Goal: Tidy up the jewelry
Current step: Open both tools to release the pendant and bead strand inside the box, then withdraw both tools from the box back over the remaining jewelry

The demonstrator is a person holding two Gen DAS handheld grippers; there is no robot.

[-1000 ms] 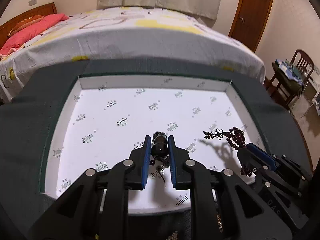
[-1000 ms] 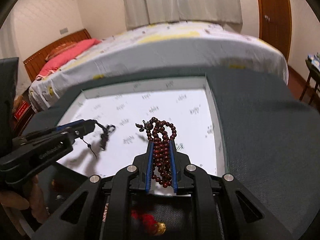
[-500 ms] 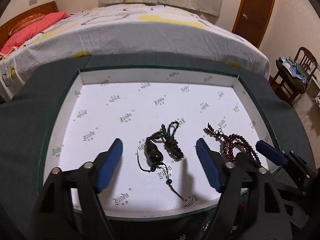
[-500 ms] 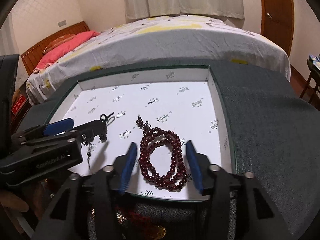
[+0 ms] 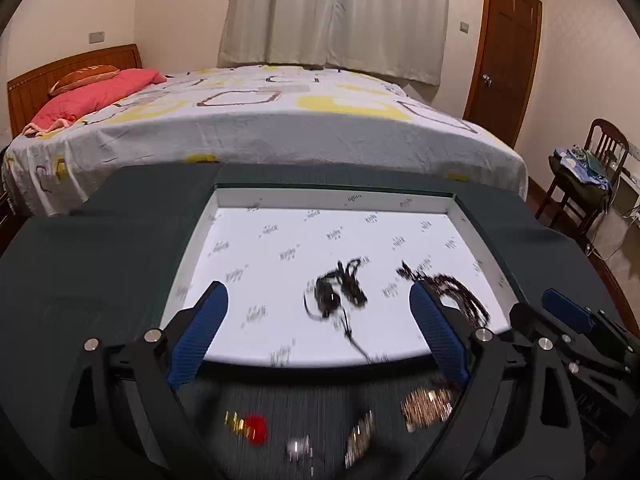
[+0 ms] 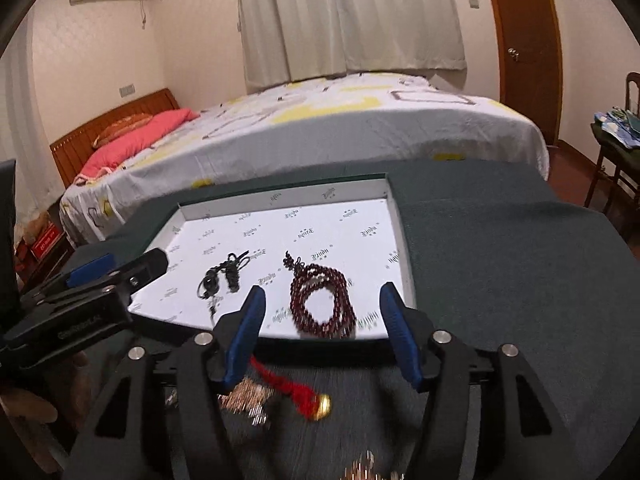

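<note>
two "jindu"-printed tray [image 6: 394, 216] necklaces [image 6: 322, 304]

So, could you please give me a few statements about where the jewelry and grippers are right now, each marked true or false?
1. The dark red bead strand lies inside the white tray. True.
2. The left gripper is clamped on the black cord pendant. False: its jaws are spread, and the pendant lies in the tray.
3. The right gripper is open. True.
4. The red tassel charm is in the tray. False: it lies on the dark cloth in front of it.
</note>
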